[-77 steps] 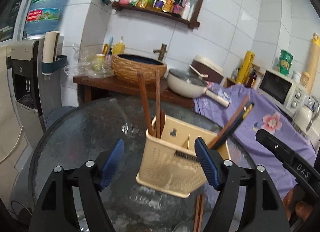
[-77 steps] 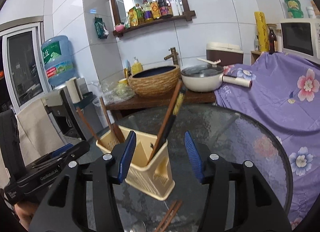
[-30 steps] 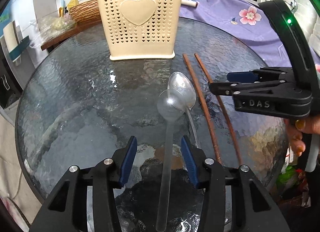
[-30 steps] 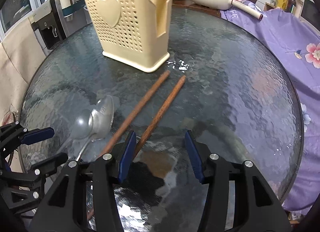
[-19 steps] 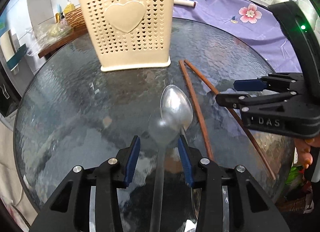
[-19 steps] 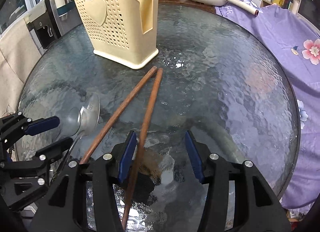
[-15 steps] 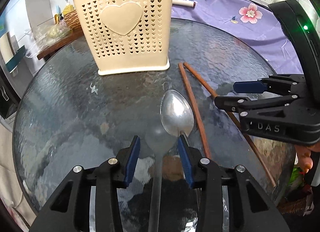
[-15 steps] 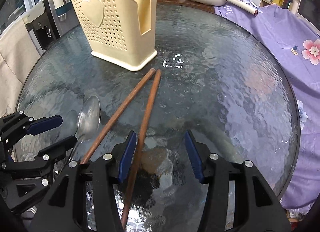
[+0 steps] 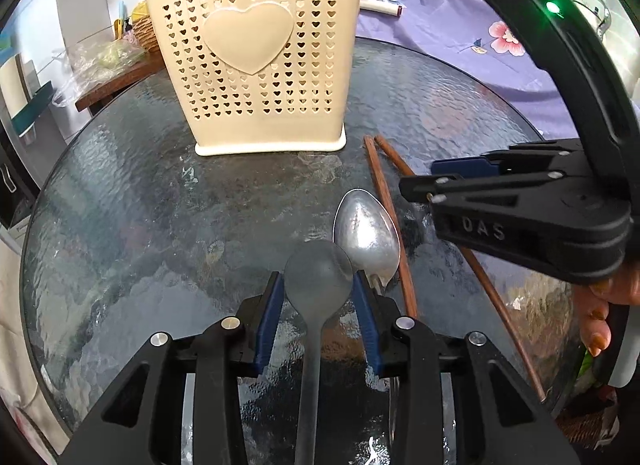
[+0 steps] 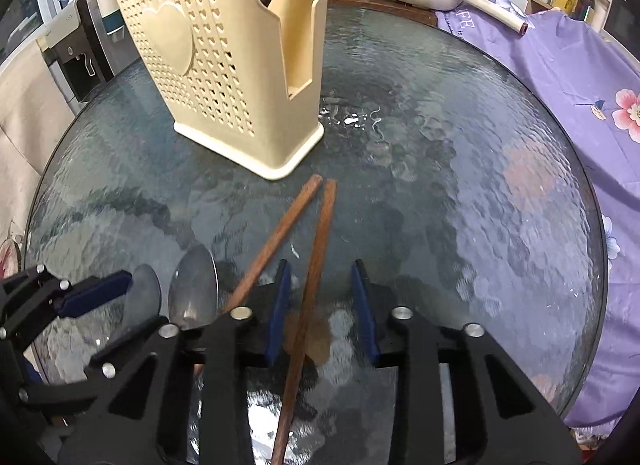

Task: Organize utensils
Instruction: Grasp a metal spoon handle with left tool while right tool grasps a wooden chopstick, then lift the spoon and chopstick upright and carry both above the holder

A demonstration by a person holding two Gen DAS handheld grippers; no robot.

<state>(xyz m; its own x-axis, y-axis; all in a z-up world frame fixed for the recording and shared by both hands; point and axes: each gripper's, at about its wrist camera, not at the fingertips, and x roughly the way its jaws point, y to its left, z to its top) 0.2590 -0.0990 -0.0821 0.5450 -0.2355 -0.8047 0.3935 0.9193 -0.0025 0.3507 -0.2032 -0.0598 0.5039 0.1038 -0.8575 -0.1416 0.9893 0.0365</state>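
- Closing my left gripper (image 9: 318, 305) around the grey translucent spoon (image 9: 318, 277) lying on the glass table (image 9: 120, 225); pads about at the bowl's edges, real contact I cannot tell.
- Steel spoon (image 9: 366, 233) touches the grey one at its 1 o'clock.
- Closing my right gripper (image 10: 320, 301) too, jaws part open; one wooden chopstick (image 10: 310, 285) lies between them, untouched.
- Second chopstick (image 10: 276, 241) sits outside the left pad, at 11 o'clock.
- Cream utensil holder (image 9: 256, 61) stands upright at 12 o'clock, more chopsticks inside.
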